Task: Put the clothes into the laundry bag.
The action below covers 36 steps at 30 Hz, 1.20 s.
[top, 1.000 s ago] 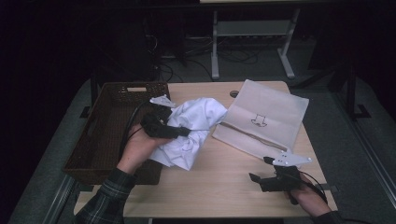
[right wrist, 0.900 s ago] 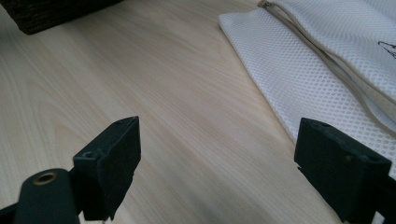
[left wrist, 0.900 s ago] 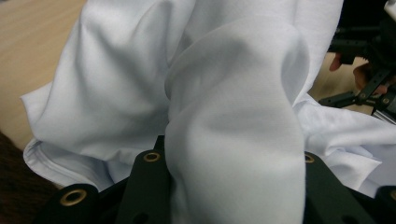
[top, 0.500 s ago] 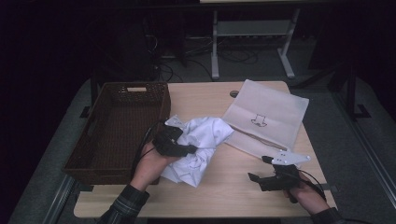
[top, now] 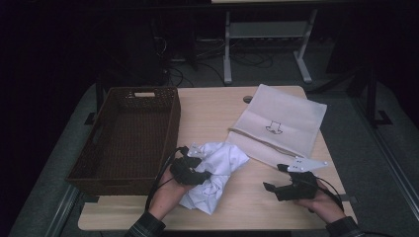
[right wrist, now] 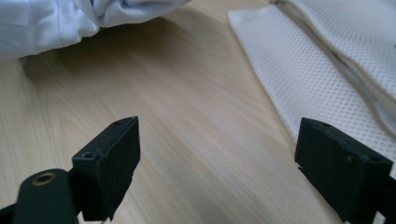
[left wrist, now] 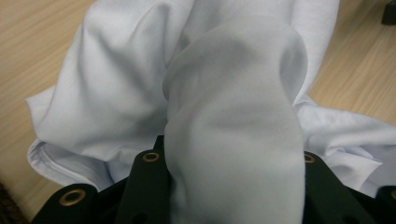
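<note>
A crumpled white garment (top: 222, 163) lies bunched on the wooden table (top: 207, 111), near its front edge and beside the basket. My left gripper (top: 193, 171) is shut on a thick fold of it. In the left gripper view that fold of the garment (left wrist: 233, 107) bulges up between the two black jaws of the left gripper (left wrist: 233, 182) and hides their tips. My right gripper (top: 275, 177) rests low at the front right, open, with bare wood between its jaws. The right gripper (right wrist: 219, 158) points toward the garment's edge (right wrist: 51, 23).
A dark wicker basket (top: 128, 133) stands along the table's left side. A white mesh bag (top: 279, 123) with a small printed mark lies flat at the back right, and a part of the mesh bag (right wrist: 327, 70) reaches close to my right jaw. Table legs and cables show beyond the far edge.
My left hand has come down and toward the near edge with the garment, which now sits lower and more bunched on the wood. The right hand has stayed put.
</note>
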Each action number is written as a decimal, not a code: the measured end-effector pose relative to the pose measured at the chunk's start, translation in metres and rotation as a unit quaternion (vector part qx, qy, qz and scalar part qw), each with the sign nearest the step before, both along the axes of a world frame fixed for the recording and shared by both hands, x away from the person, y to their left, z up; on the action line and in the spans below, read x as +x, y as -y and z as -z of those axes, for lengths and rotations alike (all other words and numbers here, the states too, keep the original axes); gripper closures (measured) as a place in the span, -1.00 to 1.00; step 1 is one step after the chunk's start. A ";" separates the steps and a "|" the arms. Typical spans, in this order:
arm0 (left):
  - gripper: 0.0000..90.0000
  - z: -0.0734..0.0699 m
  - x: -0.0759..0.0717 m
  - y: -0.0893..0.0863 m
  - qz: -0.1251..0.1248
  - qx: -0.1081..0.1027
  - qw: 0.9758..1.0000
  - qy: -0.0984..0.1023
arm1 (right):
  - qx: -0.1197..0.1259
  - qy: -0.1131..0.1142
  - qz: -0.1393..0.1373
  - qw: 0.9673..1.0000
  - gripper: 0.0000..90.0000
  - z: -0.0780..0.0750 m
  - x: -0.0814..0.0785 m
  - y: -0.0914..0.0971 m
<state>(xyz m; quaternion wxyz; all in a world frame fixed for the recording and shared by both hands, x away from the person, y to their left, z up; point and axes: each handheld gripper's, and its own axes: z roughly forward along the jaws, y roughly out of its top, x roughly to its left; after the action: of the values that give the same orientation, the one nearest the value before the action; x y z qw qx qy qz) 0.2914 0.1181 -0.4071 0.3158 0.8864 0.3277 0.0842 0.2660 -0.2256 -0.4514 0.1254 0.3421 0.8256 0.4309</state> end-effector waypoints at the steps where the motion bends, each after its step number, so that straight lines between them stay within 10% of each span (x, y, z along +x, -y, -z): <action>1: 0.42 0.003 -0.001 0.000 0.002 0.001 1.000 -0.002 | -0.009 -0.004 -0.008 1.000 -0.71 0.000 0.001 0.001; 8: 0.40 0.017 -0.005 0.004 0.026 0.004 1.000 -0.003 | -0.016 -0.044 -0.035 0.998 -0.71 0.001 0.006 0.003; 36: 0.35 0.037 -0.003 0.008 0.049 0.003 0.999 -0.022 | -0.019 -0.020 -0.037 0.999 -0.66 -0.026 0.044 0.001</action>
<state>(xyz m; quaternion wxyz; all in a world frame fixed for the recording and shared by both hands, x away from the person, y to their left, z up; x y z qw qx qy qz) 0.2885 0.1097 -0.4445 0.3096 0.9041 0.2903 0.0500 0.3100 -0.2262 -0.4249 0.0991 0.3172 0.8483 0.4122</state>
